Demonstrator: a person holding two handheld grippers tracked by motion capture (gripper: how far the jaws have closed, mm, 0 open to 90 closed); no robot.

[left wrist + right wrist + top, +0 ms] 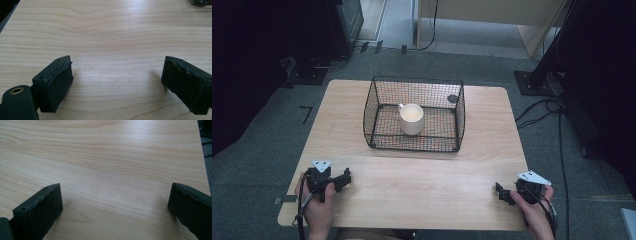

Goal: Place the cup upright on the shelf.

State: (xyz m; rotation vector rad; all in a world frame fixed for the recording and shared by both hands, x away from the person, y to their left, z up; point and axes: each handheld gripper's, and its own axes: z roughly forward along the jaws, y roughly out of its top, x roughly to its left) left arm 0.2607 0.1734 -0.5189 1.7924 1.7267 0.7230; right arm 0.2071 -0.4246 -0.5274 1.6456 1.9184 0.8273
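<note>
While both grippers rest near the table's (412, 175) front corners, the left gripper (343, 179) and right gripper (501, 192) jaws gape wide and empty; the cup (411, 118) stands inside the basket (377, 107) toward the back edge.

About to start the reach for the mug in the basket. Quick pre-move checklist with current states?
1. Left gripper open, nothing between its jaws: ok.
2. Right gripper open, nothing between its jaws: ok.
3. Mug upright inside the wire basket: ok.
4. Basket top open for access from above: ok.
5. Both grippers resting at the near table edge, apart from the basket: ok.
6. Mug contents: cannot tell.
</note>
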